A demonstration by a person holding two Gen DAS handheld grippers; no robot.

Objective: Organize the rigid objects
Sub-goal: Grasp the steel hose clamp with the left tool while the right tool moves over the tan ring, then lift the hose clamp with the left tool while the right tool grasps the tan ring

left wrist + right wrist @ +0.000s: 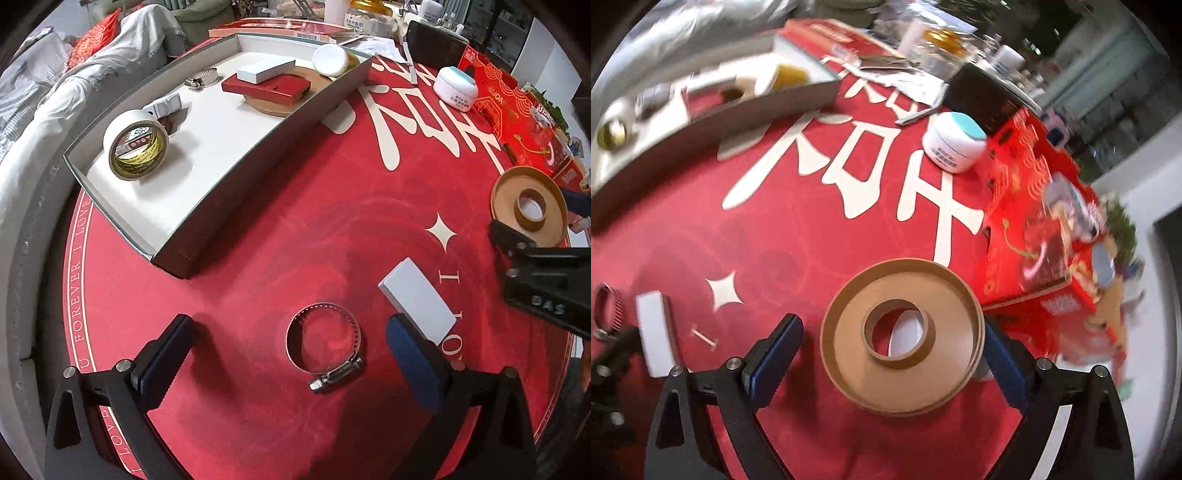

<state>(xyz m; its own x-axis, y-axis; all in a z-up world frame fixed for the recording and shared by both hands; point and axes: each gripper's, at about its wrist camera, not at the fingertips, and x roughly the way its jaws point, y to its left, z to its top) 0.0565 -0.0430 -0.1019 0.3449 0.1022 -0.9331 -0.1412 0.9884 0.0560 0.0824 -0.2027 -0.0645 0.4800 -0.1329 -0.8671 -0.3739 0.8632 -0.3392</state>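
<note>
In the right wrist view a brown cardboard spool disc [849,354] lies flat on the red mat. My right gripper [892,325] straddles it. The right pad is at the disc's rim, while a gap remains beside the left finger [775,358], so the jaws stand open. In the left wrist view a steel hose clamp [325,347] lies on the mat between the wide-open fingers of my left gripper [290,325]. A white rectangular block [417,299] lies just beyond the right finger [417,365]. The same disc [528,206] shows at the right edge.
A grey open box [258,177] at the back left holds a tape roll [136,147], a red case [266,86], a white block, a second clamp and a white jar. A teal-lidded cream jar [955,142] and a red carton [1045,240] stand at the right.
</note>
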